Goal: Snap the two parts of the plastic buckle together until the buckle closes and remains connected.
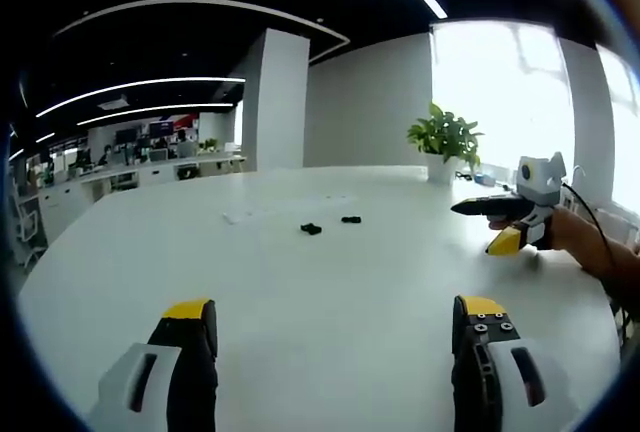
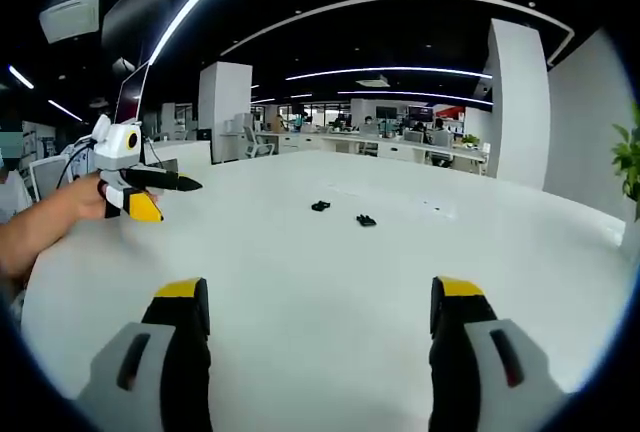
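Two small black buckle parts lie apart from each other on the white surface (image 1: 330, 292), out beyond both grippers. In the left gripper view, one part (image 1: 311, 228) sits left of the other part (image 1: 351, 220), with a gap between them; both lie well ahead of the left gripper (image 1: 335, 327), whose yellow-tipped fingers (image 1: 187, 314) stand wide open and hold nothing. The right gripper (image 1: 470, 208) comes in from the right, held in a hand (image 1: 570, 232), off to the side of the parts. In the right gripper view, the right gripper's fingers (image 2: 460, 292) are spread open and empty, the parts far ahead between them. A potted plant (image 1: 444, 142) stands at the far edge.
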`<state>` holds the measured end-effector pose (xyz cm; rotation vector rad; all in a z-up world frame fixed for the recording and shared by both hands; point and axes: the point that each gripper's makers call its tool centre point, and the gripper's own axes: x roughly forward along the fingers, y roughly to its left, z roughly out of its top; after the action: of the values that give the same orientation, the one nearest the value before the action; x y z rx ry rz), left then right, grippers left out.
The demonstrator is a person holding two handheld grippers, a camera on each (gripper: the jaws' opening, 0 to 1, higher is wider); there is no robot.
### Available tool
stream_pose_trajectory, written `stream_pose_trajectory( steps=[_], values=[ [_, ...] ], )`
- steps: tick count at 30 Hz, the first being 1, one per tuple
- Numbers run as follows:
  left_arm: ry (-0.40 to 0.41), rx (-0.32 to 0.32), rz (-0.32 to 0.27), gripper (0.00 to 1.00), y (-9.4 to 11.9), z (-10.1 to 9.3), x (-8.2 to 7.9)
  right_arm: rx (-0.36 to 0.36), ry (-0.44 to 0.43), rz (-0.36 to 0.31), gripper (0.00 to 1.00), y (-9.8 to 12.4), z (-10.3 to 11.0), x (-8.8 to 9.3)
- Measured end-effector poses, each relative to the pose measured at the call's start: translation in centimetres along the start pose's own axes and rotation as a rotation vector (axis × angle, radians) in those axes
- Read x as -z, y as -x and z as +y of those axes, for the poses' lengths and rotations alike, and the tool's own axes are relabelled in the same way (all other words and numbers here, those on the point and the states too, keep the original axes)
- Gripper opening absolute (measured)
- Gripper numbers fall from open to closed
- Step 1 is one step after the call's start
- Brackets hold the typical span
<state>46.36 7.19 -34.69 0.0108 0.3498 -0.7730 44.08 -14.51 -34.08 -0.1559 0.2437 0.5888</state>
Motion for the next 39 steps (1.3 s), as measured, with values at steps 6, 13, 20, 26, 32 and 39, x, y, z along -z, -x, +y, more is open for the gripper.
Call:
stream_pose_trajectory(
  steps=[6, 13, 20, 26, 32, 39],
  values=[
    [-0.016, 0.004, 0.005, 0.99, -0.4, 0.0, 0.1, 0.001, 0.000, 0.000, 0.92, -0.1, -0.2, 0.0],
    [-0.015, 0.006, 0.006, 0.99, -0.4, 0.1, 0.2, 0.001, 0.000, 0.001, 0.92, -0.6, -0.7, 0.1],
    [-0.021, 0.024, 0.011, 0.99, -0.7, -0.4, 0.5, 0.000, 0.000, 0.001, 0.92, -0.6, -0.7, 0.0],
    [0.013, 0.057, -0.014, 0.99, -0.9, -1.0, 0.1, -0.016, -0.008, 0.000, 0.92, -1.0, -0.5, 0.0],
    [0.008, 0.055, -0.029, 0.99, -1.3, -0.7, -0.3, -0.006, -0.009, -0.015, 0.92, -1.3, -1.0, -0.3],
    [0.061, 0.071, -0.076, 0.99, -1.8, -0.1, -1.1, -0.005, -0.014, -0.018, 0.91, -1.8, -1.1, -0.4]
  ],
)
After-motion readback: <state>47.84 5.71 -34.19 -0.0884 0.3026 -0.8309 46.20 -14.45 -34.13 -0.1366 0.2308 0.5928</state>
